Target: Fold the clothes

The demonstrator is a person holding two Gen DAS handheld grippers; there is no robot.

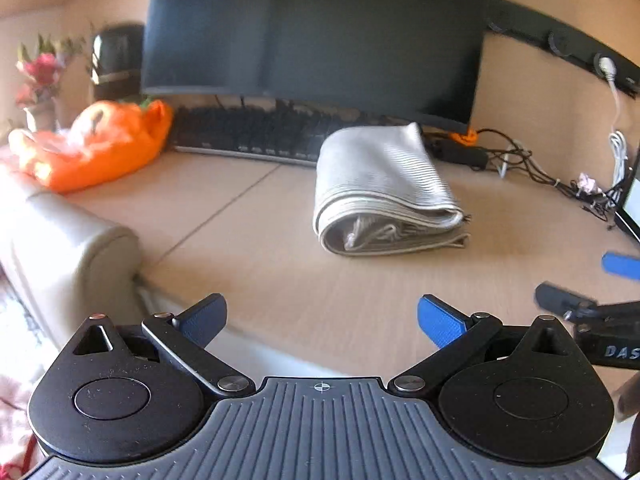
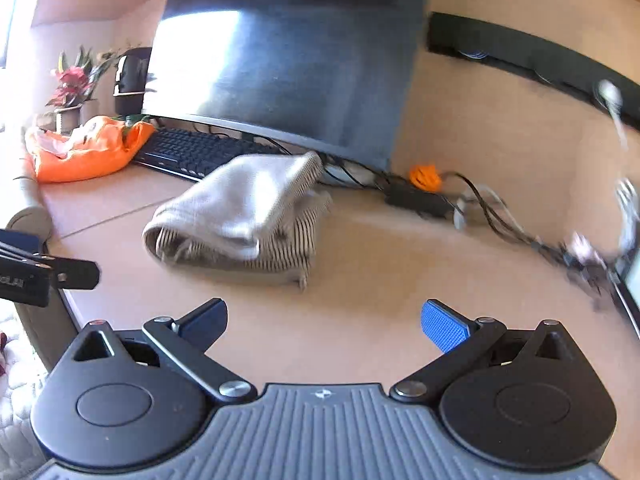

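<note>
The striped grey garment [image 1: 384, 188] lies folded into a compact bundle on the wooden desk [image 1: 260, 272], just in front of the keyboard [image 1: 256, 132] and the dark monitor [image 1: 316, 28], probably set there so the near desk stays free for the next piece; the left gripper [image 1: 322, 322] hangs over bare wood with its jaws spread and nothing between them; the right gripper [image 2: 324, 324] is likewise spread and empty, well apart from the bundle; an orange cloth [image 1: 92, 144] sits crumpled at the far left, seemingly unfolded and waiting its turn.
</note>
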